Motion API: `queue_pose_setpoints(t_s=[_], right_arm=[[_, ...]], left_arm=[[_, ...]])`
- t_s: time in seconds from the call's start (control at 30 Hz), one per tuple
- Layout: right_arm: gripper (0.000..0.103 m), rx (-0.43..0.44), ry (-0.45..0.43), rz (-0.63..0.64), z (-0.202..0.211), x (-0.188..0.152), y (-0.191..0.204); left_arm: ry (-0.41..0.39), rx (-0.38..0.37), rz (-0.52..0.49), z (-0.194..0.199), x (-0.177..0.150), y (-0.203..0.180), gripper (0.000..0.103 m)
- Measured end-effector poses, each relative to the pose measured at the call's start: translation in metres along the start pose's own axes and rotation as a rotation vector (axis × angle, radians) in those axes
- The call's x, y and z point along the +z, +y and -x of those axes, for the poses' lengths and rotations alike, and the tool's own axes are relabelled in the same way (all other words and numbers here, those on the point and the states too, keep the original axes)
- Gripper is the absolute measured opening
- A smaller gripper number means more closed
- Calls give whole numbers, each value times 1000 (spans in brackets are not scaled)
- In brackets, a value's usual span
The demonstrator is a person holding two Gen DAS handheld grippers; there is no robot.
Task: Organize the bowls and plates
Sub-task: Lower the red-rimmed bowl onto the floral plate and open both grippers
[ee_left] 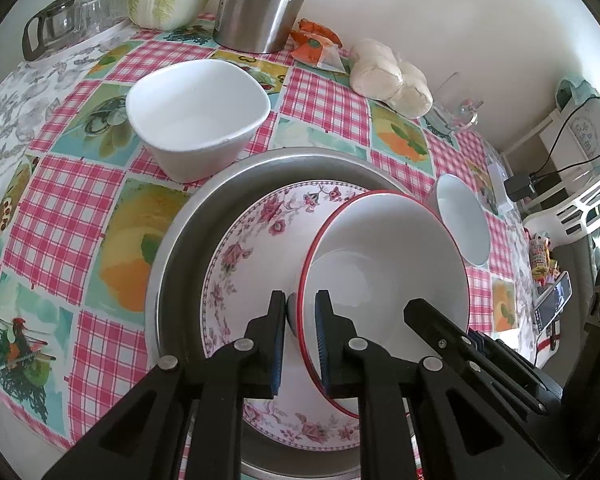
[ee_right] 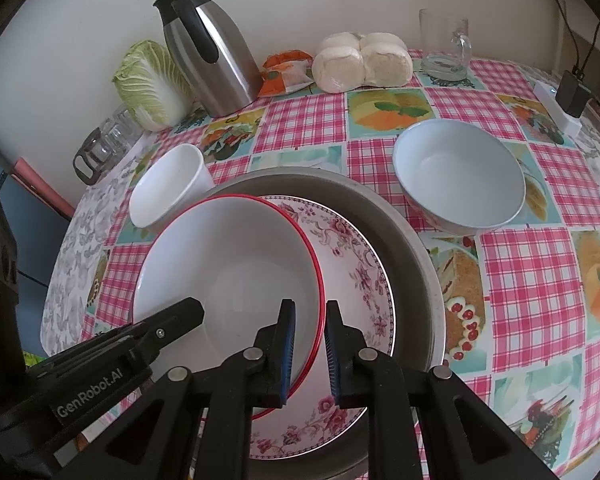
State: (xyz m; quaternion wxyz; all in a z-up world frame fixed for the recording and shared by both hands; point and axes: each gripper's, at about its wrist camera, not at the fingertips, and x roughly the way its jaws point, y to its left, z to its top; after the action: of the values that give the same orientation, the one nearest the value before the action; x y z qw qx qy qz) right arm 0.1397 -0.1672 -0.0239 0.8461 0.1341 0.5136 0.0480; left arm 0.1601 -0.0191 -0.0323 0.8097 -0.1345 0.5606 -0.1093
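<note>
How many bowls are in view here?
3. The red-rimmed bowl sits on the floral plate in the metal pan, gripped at both rims. The squarish white bowl stands behind-left of the pan, the pale blue bowl behind-right. None looks hidden.

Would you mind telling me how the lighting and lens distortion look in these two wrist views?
Left wrist view: strong fisheye bending, dark corners, soft daylight, faint glare inside the red-rimmed bowl. Right wrist view: same curved tablecloth lines, sharp focus, bright streaks on the steel jug.
</note>
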Motion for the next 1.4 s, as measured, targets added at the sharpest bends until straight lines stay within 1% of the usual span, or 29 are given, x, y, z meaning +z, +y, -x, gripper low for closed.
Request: queue_pose_setpoints(t_s=[0.4,0.63,0.97,1.0,1.1,1.17,1.23,1.4], right_arm=[[18,18,2,-16,-2,0,-4],[21,26,3,-21,-2,0,-4],[21,31,4,-26,-2,0,-4],[21,31,4,-26,-2,0,-4],[21,27,7,-25,-3,1,-5],[21,19,10,-24,-3,1,-5],[22,17,12,-23,-2,1,-6],[25,2,9,-12,0,1,-5]], left_arm=[[-3,-16,17,2,1,0,16],[0,-23,30,2,0,2,16],[-7,-33,49,5,0,4,16],[-7,-29,52,5,0,5,18],[-12,-16,61,6,0,6,21],[-13,-7,72,7,1,8,26],[-18,-3,74,9,2,9,35],[-32,2,70,14,3,10,44]])
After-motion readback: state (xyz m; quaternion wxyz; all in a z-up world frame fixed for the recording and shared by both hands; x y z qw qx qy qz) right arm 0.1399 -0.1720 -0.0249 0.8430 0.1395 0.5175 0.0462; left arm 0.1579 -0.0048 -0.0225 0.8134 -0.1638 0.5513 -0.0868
